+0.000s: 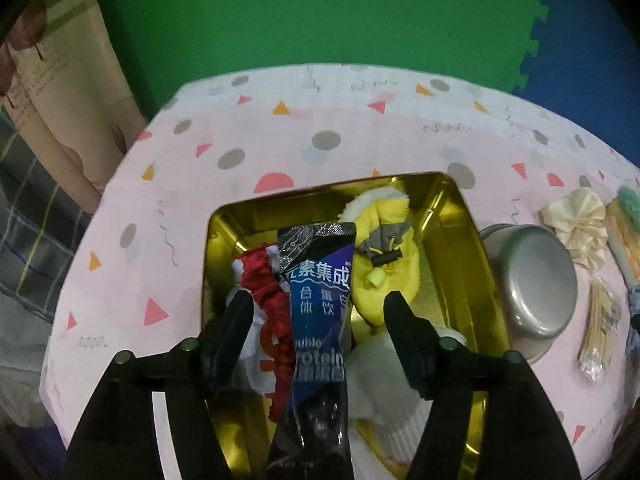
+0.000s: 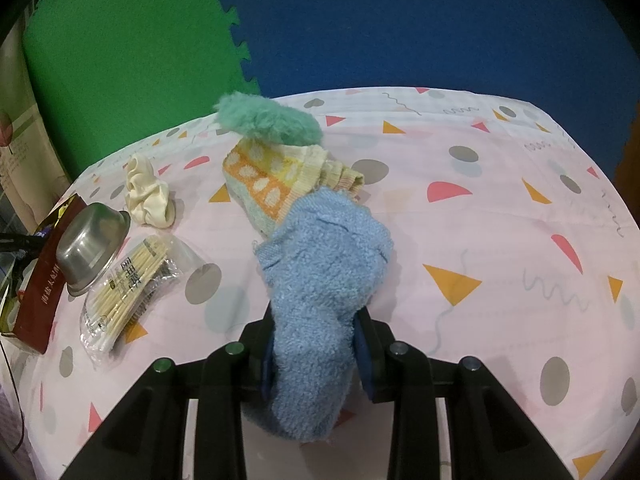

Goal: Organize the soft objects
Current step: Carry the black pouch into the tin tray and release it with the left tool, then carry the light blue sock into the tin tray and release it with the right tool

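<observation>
My left gripper (image 1: 318,304) is open above a gold tin box (image 1: 456,248). A dark blue protein sachet (image 1: 320,320) lies between its fingers without being gripped. The box also holds a red scrunchie (image 1: 272,300), a yellow baby shoe (image 1: 384,264) and white cloth (image 1: 380,384). My right gripper (image 2: 316,344) is shut on a fluffy blue sock (image 2: 320,280), held just above the table. Beyond it lie a striped orange-yellow sock (image 2: 272,176), a teal fuzzy piece (image 2: 268,120) and a cream scrunchie (image 2: 148,192).
An upturned steel bowl (image 2: 92,248) and a bag of cotton swabs (image 2: 128,288) lie by the box's dark red outer side (image 2: 40,300). The table has a pink patterned cloth (image 2: 480,220). Green and blue foam mats cover the floor behind.
</observation>
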A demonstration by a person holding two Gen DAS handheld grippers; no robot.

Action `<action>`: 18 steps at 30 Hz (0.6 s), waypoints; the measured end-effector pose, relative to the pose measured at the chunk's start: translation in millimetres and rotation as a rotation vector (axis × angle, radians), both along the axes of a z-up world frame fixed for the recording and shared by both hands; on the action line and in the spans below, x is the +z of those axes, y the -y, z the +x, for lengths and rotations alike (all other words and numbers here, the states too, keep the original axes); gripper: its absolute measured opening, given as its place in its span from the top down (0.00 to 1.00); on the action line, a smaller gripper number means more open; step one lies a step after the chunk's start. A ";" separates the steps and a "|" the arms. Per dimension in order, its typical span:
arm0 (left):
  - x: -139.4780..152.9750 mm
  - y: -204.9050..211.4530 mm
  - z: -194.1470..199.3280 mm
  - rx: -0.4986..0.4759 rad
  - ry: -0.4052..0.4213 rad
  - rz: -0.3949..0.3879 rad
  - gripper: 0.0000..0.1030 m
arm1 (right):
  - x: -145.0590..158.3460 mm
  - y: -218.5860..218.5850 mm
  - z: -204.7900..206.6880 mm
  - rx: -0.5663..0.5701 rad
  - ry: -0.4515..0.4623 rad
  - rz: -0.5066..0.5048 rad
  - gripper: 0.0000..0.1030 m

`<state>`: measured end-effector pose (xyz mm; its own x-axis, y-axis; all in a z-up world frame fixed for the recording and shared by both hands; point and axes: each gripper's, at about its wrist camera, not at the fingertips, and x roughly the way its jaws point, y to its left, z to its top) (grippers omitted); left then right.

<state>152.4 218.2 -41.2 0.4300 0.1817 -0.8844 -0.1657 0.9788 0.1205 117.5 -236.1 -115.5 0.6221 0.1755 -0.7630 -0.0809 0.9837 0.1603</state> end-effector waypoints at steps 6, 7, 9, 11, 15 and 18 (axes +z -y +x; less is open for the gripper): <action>27.8 18.7 -32.9 -0.043 0.104 0.028 0.30 | 0.2 0.5 0.5 0.001 0.000 -0.005 0.68; 31.1 22.6 -39.2 -0.050 0.120 0.040 0.30 | 0.3 0.6 0.6 0.002 0.000 -0.007 0.68; 36.3 29.0 -51.3 -0.064 0.150 0.040 0.29 | 0.2 1.0 0.5 0.003 0.000 -0.009 0.68; 38.6 33.5 -62.4 -0.075 0.161 0.030 0.23 | 0.3 1.0 0.4 0.003 -0.001 -0.010 0.68; 40.8 34.8 -79.9 -0.045 0.201 0.046 0.18 | 0.3 0.9 0.3 0.003 -0.001 -0.013 0.68; 40.8 35.8 -93.5 -0.008 0.227 0.043 0.18 | -0.3 0.4 1.6 0.004 -0.001 -0.022 0.68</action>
